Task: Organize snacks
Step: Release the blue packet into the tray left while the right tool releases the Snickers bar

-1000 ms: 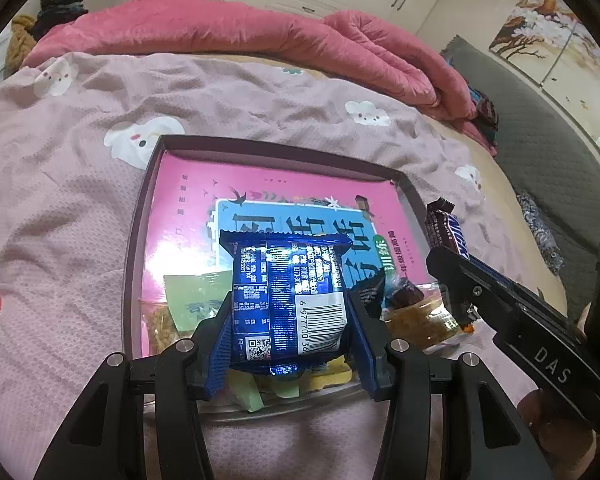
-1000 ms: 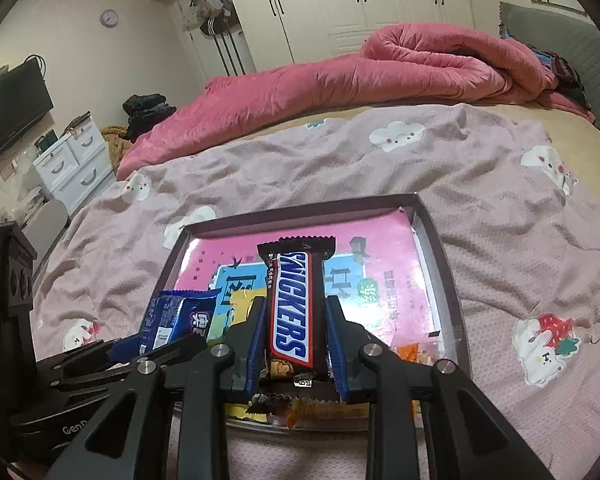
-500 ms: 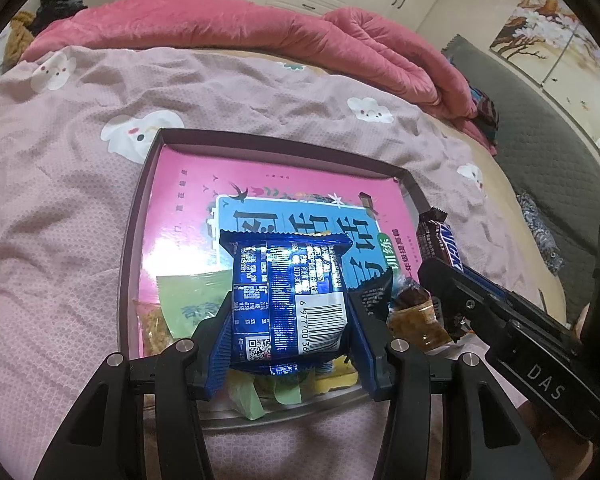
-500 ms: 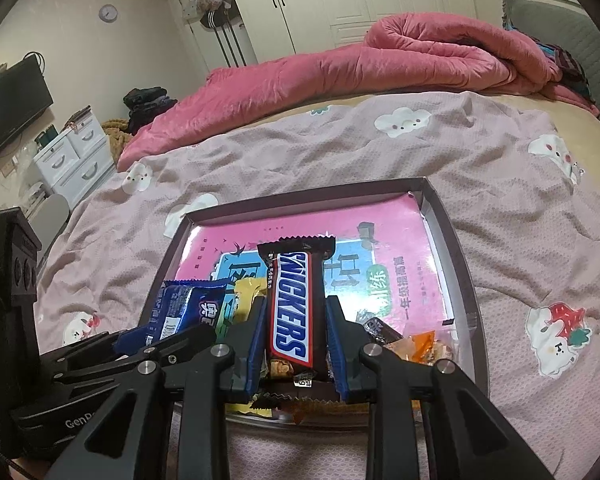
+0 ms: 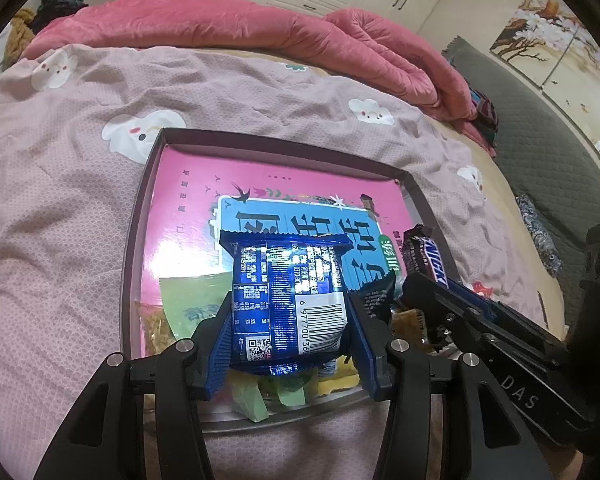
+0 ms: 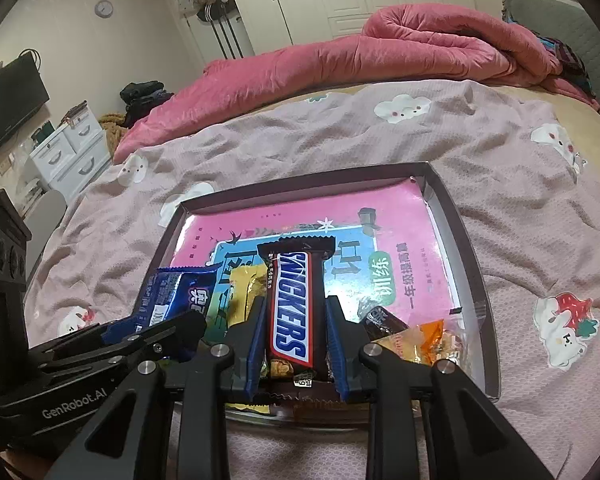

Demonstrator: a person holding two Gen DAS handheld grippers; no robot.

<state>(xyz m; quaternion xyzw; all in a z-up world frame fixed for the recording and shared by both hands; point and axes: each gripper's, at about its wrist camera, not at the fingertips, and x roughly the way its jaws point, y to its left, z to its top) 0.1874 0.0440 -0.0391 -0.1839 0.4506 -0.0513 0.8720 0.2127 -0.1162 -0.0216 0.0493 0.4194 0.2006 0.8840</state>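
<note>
My left gripper (image 5: 288, 320) is shut on a blue cookie packet (image 5: 288, 300) and holds it above the near end of a dark tray (image 5: 140, 216). The tray holds a pink and blue book (image 5: 188, 208). My right gripper (image 6: 296, 328) is shut on a Snickers bar (image 6: 294, 300), held over the same tray (image 6: 476, 264). The blue packet (image 6: 172, 300) and the left gripper (image 6: 156, 340) show at the left of the right wrist view. The Snickers bar (image 5: 424, 256) and the right gripper (image 5: 424, 292) show at the right of the left wrist view.
Loose snacks lie at the tray's near end: green packets (image 5: 188, 296), a yellow packet (image 6: 246, 288), a dark wrapper (image 6: 380, 318) and an orange bag (image 6: 424, 340). The tray sits on a pink printed bedspread (image 6: 520, 208). A rolled red duvet (image 6: 380, 52) lies behind.
Both grippers have moved a little forward over the tray with their snacks still held. The tray looks closer in both views.
</note>
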